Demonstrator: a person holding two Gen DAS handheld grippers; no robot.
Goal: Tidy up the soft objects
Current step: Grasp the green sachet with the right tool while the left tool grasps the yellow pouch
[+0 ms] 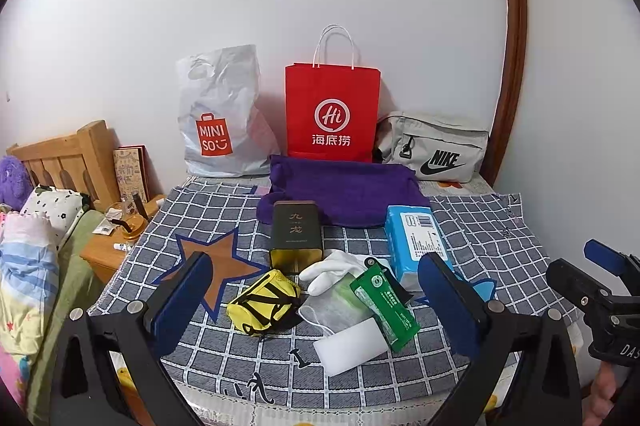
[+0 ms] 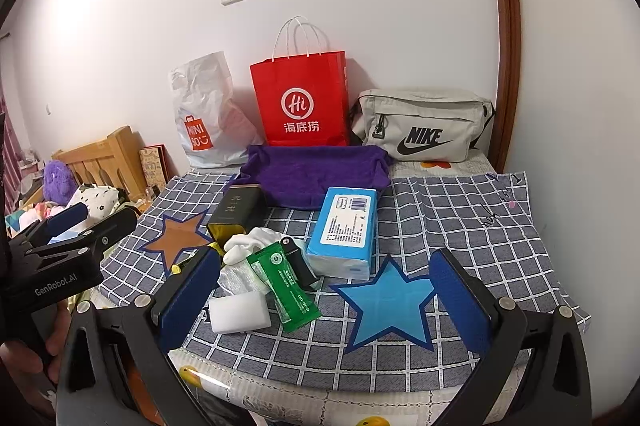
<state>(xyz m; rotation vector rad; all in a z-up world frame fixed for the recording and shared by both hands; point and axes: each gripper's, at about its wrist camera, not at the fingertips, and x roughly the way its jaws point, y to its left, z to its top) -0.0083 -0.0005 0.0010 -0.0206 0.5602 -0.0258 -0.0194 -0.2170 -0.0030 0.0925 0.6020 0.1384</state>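
Note:
A pile lies on the checked cloth (image 1: 480,226): a yellow pouch (image 1: 266,300), white glove (image 1: 334,268), mesh bag (image 1: 332,310), green packet (image 1: 384,310), white sponge (image 1: 348,348), blue tissue pack (image 1: 418,240), dark tin (image 1: 296,236) and purple towel (image 1: 344,191). My left gripper (image 1: 316,300) is open and empty, hovering in front of the pile. My right gripper (image 2: 324,300) is open and empty above the blue star (image 2: 388,306), right of the sponge (image 2: 240,312), packet (image 2: 286,288), glove (image 2: 250,244), tissue pack (image 2: 346,226) and towel (image 2: 316,173).
Against the wall stand a Miniso plastic bag (image 1: 218,113), a red paper bag (image 1: 332,111) and a grey Nike bag (image 1: 434,145). A brown star (image 1: 212,266) marks the cloth's left side. A bed and nightstand (image 1: 108,250) lie left.

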